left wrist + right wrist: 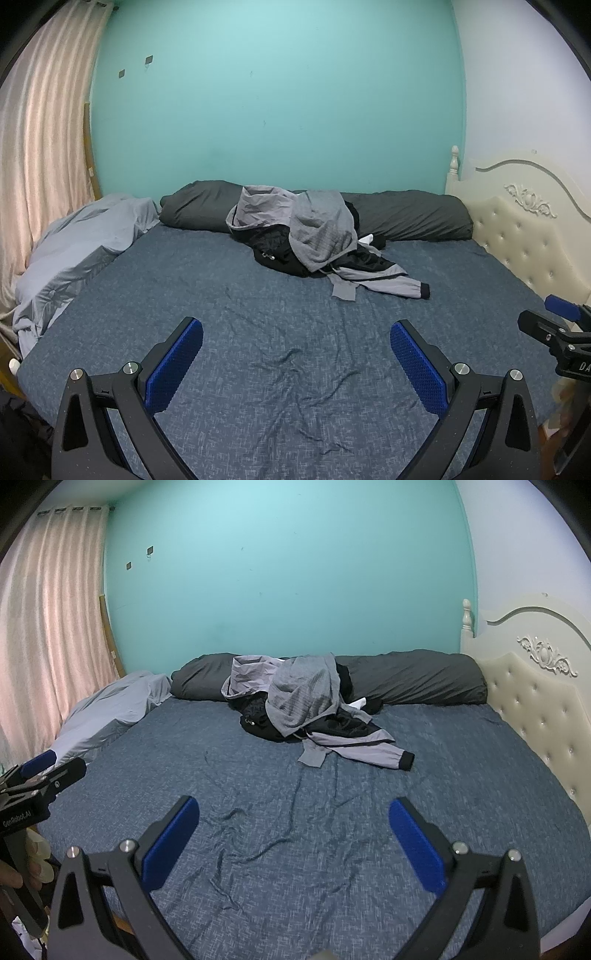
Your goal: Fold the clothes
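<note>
A heap of clothes (pixel 314 236) lies at the far middle of the bed: a grey knit garment (pixel 303 698) draped over black items, and a grey jacket sleeve with a black cuff (pixel 369 753) trailing toward me. My left gripper (pixel 295 332) hovers open over the near bed, well short of the heap, nothing between its blue pads. My right gripper (pixel 293 812) is likewise open and empty above the near sheet. Each gripper shows at the edge of the other's view: the right gripper (pixel 554 325) and the left gripper (pixel 44 771).
The blue wrinkled bedsheet (pixel 258 369) covers the bed. A dark grey bolster (pixel 406 214) runs along the teal wall. A light grey duvet (pixel 74 251) is bunched at the left by a pink curtain (pixel 37 147). A cream tufted headboard (pixel 535 701) bounds the right.
</note>
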Tool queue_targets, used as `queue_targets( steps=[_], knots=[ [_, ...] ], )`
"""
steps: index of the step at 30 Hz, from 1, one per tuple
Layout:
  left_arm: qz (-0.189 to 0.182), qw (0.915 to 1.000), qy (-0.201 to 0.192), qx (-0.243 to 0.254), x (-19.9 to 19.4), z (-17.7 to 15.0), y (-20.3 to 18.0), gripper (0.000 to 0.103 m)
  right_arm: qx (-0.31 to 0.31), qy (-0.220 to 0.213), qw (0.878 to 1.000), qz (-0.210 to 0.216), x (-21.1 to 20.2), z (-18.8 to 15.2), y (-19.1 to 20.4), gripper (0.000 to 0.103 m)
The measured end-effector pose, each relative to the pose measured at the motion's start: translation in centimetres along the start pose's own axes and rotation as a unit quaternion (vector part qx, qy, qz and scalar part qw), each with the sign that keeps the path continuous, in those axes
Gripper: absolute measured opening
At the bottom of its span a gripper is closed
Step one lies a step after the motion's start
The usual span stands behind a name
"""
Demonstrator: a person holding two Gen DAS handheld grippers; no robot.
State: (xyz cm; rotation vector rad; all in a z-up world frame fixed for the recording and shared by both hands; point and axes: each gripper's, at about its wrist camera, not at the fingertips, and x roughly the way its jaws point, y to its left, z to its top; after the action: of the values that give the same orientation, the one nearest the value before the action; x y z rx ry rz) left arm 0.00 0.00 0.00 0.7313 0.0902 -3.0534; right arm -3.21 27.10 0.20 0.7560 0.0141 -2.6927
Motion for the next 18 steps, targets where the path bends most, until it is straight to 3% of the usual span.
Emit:
queue_targets(
  steps=[18],
  knots=[
    [0.014, 0.9999, -0.003, 0.0, 0.3, -0.3, -1.2, 0.103, -0.001, 0.006, 1.0, 0.001, 0.3, 0.1, -0.1, 0.103]
  ],
)
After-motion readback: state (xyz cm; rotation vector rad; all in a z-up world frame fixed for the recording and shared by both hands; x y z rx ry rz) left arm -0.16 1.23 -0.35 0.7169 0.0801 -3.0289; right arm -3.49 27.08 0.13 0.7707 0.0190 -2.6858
